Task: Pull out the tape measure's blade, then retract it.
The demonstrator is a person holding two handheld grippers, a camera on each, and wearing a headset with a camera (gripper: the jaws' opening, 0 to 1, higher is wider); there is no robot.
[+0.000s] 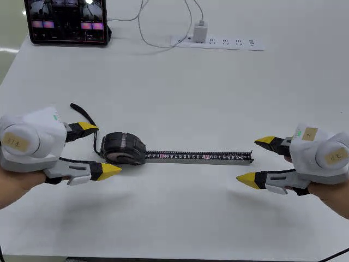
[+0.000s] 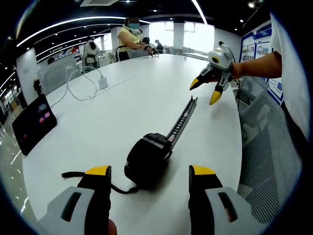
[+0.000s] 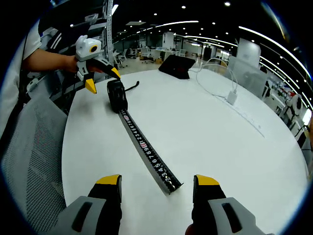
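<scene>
A black tape measure (image 1: 123, 148) lies on the white table (image 1: 180, 98), its blade (image 1: 199, 157) drawn out to the right and flat on the surface. My left gripper (image 1: 103, 148) stands open just left of the case, with nothing between its yellow tips. My right gripper (image 1: 257, 160) is open too, a little beyond the blade's end hook (image 1: 250, 158). In the left gripper view the case (image 2: 147, 159) sits just ahead of the jaws with the blade (image 2: 182, 121) running away. In the right gripper view the blade end (image 3: 171, 185) lies between and just ahead of the jaws.
A dark tablet (image 1: 66, 22) stands at the table's back left. A white power strip (image 1: 221, 41) with a plugged charger (image 1: 199, 31) and cables lies at the back. The tape's black wrist strap (image 1: 84, 115) trails behind the case.
</scene>
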